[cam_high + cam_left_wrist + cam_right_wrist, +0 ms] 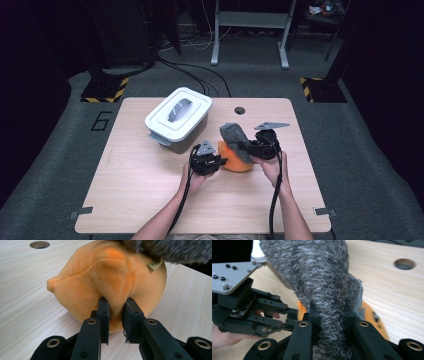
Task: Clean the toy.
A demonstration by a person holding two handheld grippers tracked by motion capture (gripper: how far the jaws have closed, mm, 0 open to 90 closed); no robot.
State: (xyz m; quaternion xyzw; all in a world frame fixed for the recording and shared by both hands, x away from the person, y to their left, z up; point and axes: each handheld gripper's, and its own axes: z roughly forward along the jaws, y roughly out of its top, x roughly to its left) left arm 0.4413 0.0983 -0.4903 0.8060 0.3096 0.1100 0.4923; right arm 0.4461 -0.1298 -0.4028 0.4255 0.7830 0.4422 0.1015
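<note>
High view: at the table's (150,190) centre, the left gripper (216,162) pinches an orange plush toy (235,161), while the right gripper (251,148), at its 1 o'clock, clamps a grey fuzzy cover (234,134); peeling slowly should avoid tearing.

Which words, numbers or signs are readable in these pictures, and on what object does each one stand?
"6": a large dark numeral on the grey carpet floor, left of the light wooden table.
Small beige sewn-in tag on the orange plush toy: no print is readable.
Nothing else carries readable text.
</note>
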